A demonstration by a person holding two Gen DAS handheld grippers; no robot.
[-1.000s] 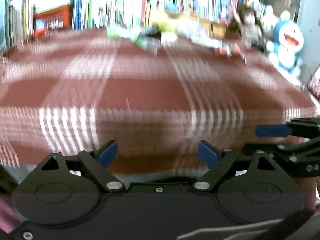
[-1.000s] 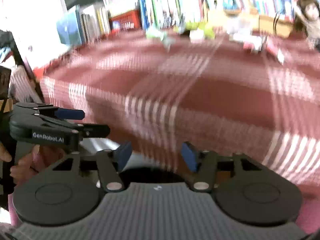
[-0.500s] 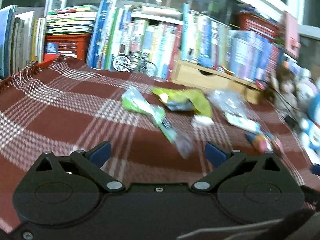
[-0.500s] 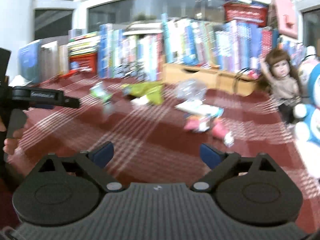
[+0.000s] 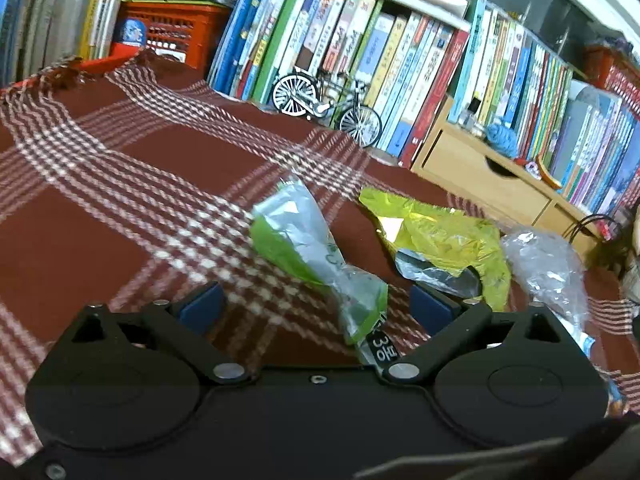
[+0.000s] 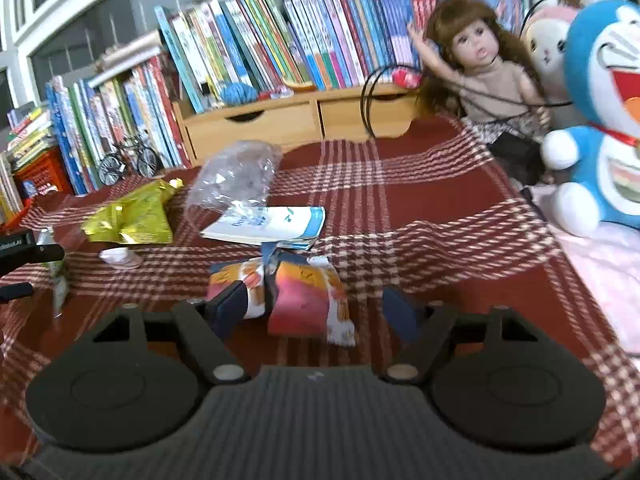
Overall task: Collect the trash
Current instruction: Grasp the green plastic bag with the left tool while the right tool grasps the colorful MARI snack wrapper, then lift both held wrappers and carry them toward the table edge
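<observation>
Left gripper (image 5: 316, 304): jaws spread wide, nothing held. It sits low over the red plaid cloth (image 5: 120, 184). A green and silver wrapper (image 5: 316, 248) lies twisted on the cloth, its near end reaching between the two blue pads (image 5: 202, 304); it sits nearer the right pad, touching neither as far as the view shows. A dark label with white print shows at its near tip.

Just right of it and farther off: a yellow foil bag (image 5: 444, 232), crumpled, with a grey scrap (image 5: 436, 272) tucked under its near edge. Right again, a clear plastic bag (image 5: 548, 264), crumpled. Far edge of the cloth: a toy bicycle (image 5: 324, 104) in front of a row of books (image 5: 380, 52), a wooden drawer unit (image 5: 488, 184) to the right, a red crate (image 5: 168, 32) at far left.

Right gripper (image 6: 316, 312): jaws also wide open, empty. An orange and pink wrapper (image 6: 304, 296) lies on the cloth between the pads; its left end looks to be against the left pad (image 6: 230, 308), though blur makes contact uncertain. Beyond it a white and blue packet (image 6: 268, 224) lies flat, the clear plastic bag (image 6: 236, 176) behind that. Far left: the yellow foil bag (image 6: 132, 216) and a small white scrap (image 6: 118, 258). The left gripper's black body enters at the left edge. Right side: a doll (image 6: 480, 64) and a blue plush toy (image 6: 600, 112) at the cloth's edge.
</observation>
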